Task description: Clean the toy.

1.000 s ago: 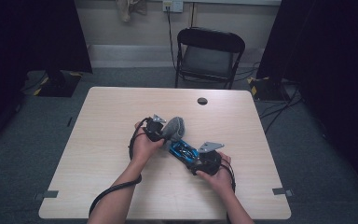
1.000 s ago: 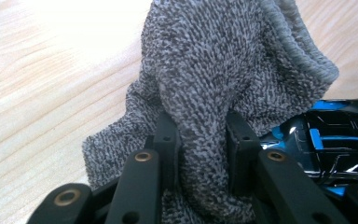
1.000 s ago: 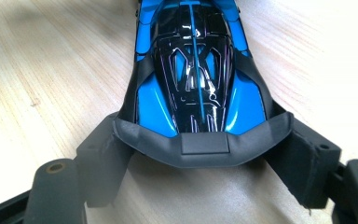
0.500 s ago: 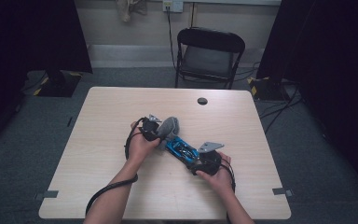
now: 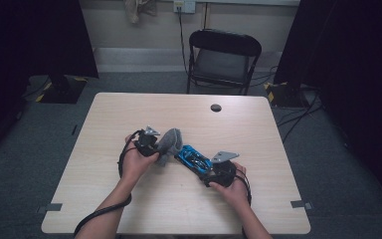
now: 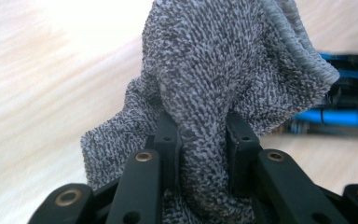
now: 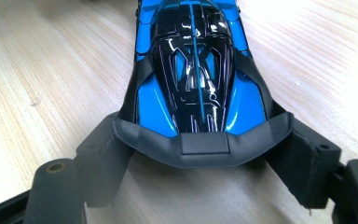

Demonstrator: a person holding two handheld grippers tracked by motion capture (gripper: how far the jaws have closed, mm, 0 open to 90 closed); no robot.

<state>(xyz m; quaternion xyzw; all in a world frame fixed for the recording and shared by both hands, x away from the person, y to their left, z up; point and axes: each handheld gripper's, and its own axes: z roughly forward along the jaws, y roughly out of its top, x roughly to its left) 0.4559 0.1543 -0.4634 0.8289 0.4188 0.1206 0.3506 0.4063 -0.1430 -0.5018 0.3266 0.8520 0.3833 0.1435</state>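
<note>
the left gripper [image 5: 151,142] has moved a little over the last second: the grey knitted cloth [image 5: 168,144] it carries, which looked like a sock or a glove, stood higher and more to the right a second ago, and now it hangs lower and closer to the nose of the blue and black toy car [image 5: 193,158]. in the left gripper view the jaws are almost closed and pinch a fold of the cloth [image 6: 205,93] between them, and the blue of the car [image 6: 340,102] shows just behind the cloth. the right gripper [image 5: 214,172] has not moved; its jaws stand wide and press on both sides of the rear end of the car [image 7: 193,70], under the black wing, so the car is held steady on the table [image 5: 129,209], near its middle.

i judge that the work is to bring the cloth onto the car, to wipe it or to cover it, and that the cloth is now at the point of first contact. whether it already touches the car, i cannot tell.

around them there is little: a small dark round thing [image 5: 216,107] near the far edge of the table, well apart, and a black chair [image 5: 224,57] behind the table. nothing stands in the way; only the cables of the grippers lie near the person's forearms
</note>
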